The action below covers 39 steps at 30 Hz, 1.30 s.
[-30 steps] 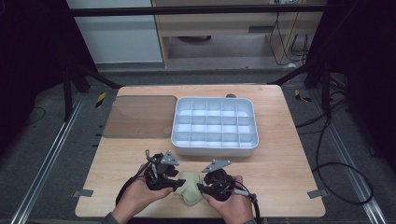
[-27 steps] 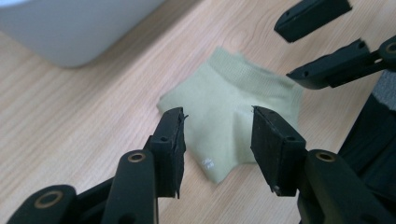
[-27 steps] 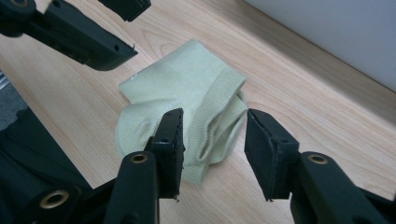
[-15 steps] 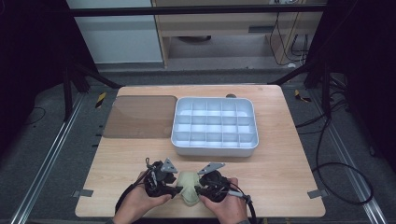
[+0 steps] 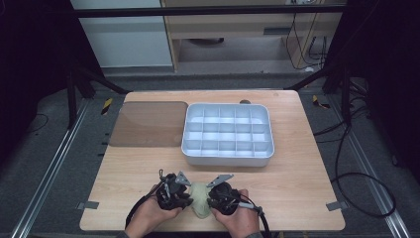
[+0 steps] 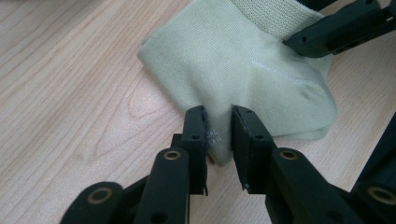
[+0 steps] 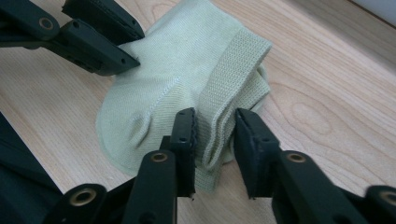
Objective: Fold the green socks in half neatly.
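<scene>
Both grippers on the sock at the table's near edge!
Left gripper (image 6: 218,122), jaws just closing, straddles a fold of the pale green sock (image 6: 243,79); right gripper (image 7: 214,123), also closing, straddles its ribbed cuff; white compartment tray (image 5: 227,134) beyond.

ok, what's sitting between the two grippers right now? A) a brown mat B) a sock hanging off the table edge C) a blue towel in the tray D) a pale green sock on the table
D: the sock lies flat on the table, with the left gripper at its toe end and the right gripper at its ribbed cuff, each with sock fabric between its jaws.
</scene>
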Each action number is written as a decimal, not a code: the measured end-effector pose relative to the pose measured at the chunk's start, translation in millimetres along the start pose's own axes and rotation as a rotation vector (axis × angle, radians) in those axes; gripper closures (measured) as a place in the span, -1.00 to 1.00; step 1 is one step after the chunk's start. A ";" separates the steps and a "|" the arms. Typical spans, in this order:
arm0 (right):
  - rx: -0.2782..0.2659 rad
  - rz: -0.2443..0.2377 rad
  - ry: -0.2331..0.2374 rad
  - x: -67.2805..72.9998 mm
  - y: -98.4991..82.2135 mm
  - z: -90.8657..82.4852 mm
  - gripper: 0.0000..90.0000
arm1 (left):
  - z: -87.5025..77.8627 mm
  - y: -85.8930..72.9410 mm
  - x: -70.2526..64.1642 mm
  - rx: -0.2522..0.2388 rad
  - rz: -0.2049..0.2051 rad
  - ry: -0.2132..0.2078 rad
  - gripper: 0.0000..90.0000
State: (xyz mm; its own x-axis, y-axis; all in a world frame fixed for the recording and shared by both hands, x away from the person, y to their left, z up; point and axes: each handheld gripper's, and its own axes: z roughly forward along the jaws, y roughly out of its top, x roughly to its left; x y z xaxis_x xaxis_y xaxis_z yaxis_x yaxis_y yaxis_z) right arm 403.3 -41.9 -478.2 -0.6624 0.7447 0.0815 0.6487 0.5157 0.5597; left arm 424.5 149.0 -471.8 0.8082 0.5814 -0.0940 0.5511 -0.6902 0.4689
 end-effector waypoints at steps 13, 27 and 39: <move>0.009 -0.001 0.008 -5.4 3.0 -0.1 0.81 | -1.8 -1.7 -3.1 0.020 0.016 -0.025 0.88; 0.006 -0.016 0.014 -5.4 4.0 1.8 0.80 | -4.0 -8.6 -10.2 0.015 0.020 -0.035 0.88; 0.011 -0.043 0.028 -4.3 3.4 1.8 0.79 | -21.7 -4.9 -6.3 -0.085 -0.020 0.011 0.45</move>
State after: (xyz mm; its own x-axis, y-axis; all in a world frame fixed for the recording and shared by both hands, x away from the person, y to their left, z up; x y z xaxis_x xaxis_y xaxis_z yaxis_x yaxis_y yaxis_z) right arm 409.1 -42.6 -478.2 -0.6996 0.7099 0.0809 0.6238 0.5516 0.5537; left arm 412.2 158.0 -454.5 0.7946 0.5998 -0.0944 0.5471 -0.6398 0.5398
